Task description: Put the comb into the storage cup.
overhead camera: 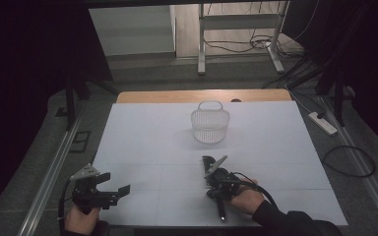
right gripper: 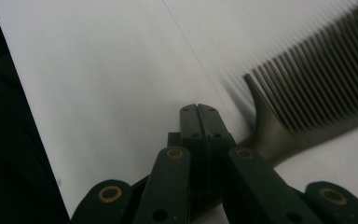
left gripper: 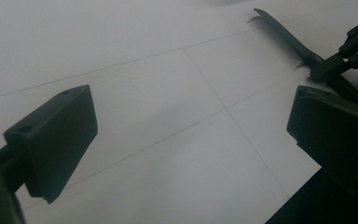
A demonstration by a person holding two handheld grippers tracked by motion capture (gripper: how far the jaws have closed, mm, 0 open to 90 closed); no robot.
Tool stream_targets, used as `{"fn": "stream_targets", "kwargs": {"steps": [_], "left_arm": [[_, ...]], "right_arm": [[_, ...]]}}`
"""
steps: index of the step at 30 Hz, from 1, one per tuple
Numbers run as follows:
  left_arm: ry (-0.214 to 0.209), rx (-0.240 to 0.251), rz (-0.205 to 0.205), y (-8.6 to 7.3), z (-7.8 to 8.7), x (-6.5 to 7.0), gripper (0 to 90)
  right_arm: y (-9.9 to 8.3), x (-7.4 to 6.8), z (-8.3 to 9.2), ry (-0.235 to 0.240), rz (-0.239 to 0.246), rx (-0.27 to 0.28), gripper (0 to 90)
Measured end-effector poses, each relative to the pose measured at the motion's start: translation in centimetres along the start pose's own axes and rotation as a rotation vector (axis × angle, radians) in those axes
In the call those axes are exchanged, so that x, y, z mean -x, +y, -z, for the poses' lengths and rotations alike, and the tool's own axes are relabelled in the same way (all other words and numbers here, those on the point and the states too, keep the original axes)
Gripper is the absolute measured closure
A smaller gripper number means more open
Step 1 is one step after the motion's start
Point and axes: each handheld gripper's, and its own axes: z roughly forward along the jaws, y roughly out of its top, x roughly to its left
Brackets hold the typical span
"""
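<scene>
A dark comb (overhead camera: 221, 210) lies lengthwise toward me, low over the white mat (overhead camera: 142, 128) at front centre. My right gripper (overhead camera: 211, 189) comes at it from the right and is shut on its spine near the middle. In the right gripper view the jaws (right gripper: 198, 114) are pressed together, and the comb's teeth (right gripper: 317, 88) fan out to their right. The left gripper view shows the comb (left gripper: 284, 35) at the upper right, clamped by the other gripper's fingers (left gripper: 349, 46). My left gripper (overhead camera: 114, 183) stands open at the mat's front left corner, with only bare mat between its jaws (left gripper: 191, 135).
A white wire basket (overhead camera: 210, 125) with a handle stands upright at the middle of the mat, beyond the comb. A wooden table edge (overhead camera: 177, 96) shows behind the mat. A power strip (overhead camera: 323, 123) and cables lie on the floor to the right.
</scene>
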Motion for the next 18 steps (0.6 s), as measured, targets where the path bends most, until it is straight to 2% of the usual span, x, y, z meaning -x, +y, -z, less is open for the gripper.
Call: {"fn": "stream_targets", "kwargs": {"steps": [10, 18], "left_arm": [[0.001, -0.002, 0.001, 0.0, 0.0, 0.0, 2.3], [0.001, -0.005, 0.002, 0.0, 0.0, 0.0, 2.3]], "right_arm": [[-2.7, 1.9, 1.7, -0.019, -0.052, 0.005, 89.4], [-4.2, 3.3, 2.7, -0.065, -0.075, 0.008, 89.4]]}}
